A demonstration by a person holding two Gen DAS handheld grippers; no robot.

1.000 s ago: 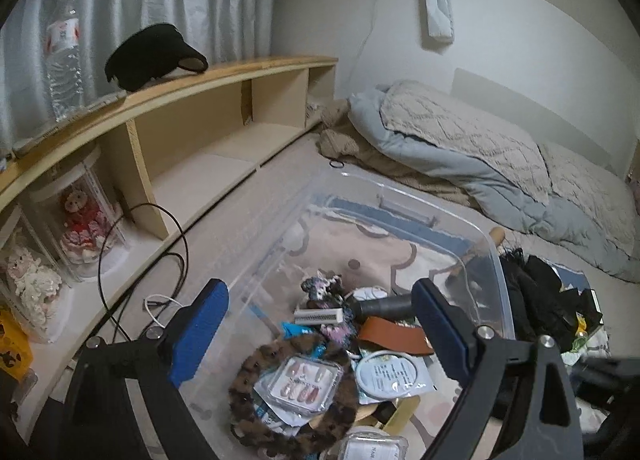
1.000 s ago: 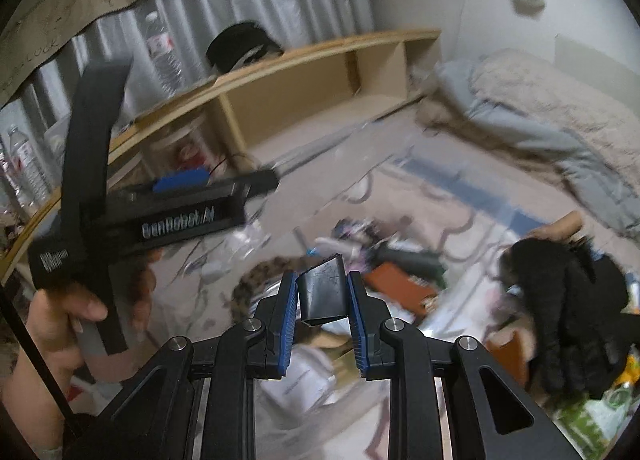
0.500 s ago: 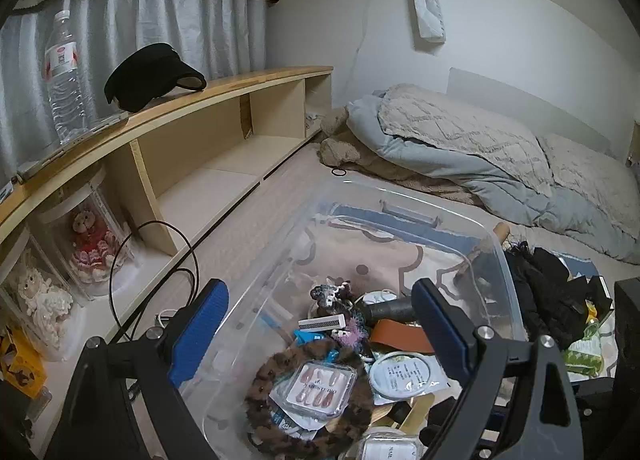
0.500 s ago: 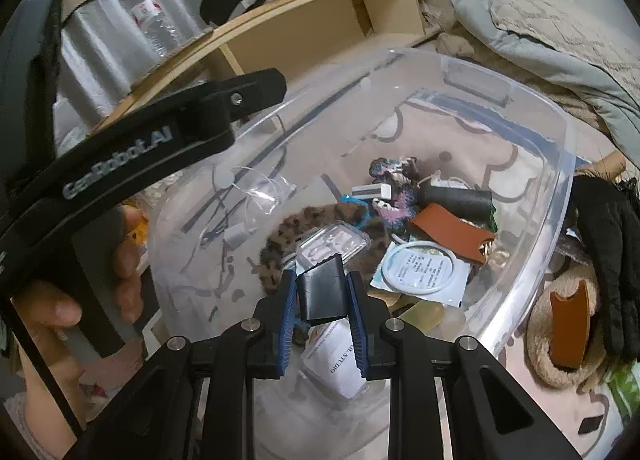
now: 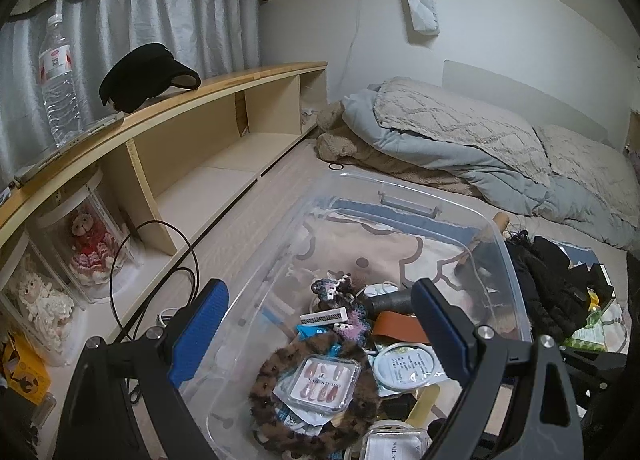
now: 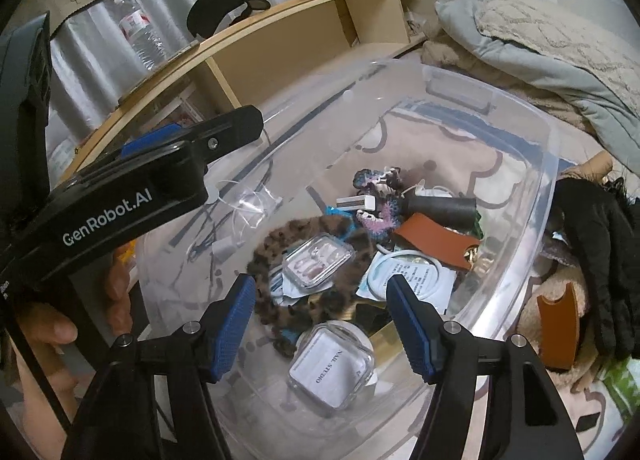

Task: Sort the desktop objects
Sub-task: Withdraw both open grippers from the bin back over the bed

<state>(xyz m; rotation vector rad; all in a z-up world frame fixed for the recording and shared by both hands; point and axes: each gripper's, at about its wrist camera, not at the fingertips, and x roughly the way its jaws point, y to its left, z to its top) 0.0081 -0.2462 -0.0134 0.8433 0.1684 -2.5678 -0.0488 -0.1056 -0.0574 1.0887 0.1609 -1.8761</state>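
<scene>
A rumpled grey-blue duvet (image 5: 472, 147) fills the 2 o'clock part of the left wrist view, and a long wooden shelf (image 5: 168, 107) runs from 9 to 12 o'clock, bearing a water bottle (image 5: 58, 75) and a black visor cap (image 5: 148, 75). A clear plastic bin (image 6: 532, 187) sits on the floor at the centre of both views and holds the sorted small things. Over it at 6 o'clock hangs the right gripper (image 6: 320, 324), its jaws opening, with nothing pressed between the blue pads. The left gripper (image 5: 320, 332) hovers over the near edge of the bin with its fingers spread wide and empty; in the right wrist view it shows at 9 o'clock, held by a hand (image 6: 48, 336). In the bin a leopard-print furry band (image 6: 288, 260) rings a clear case of press-on nails (image 6: 318, 264); a second clear nail case (image 6: 332, 368) lies at 6 o'clock of it, and a brown leather tag (image 6: 436, 240) at 3 o'clock. A black glove (image 6: 600, 244) lies outside the bin at 3 o'clock.
</scene>
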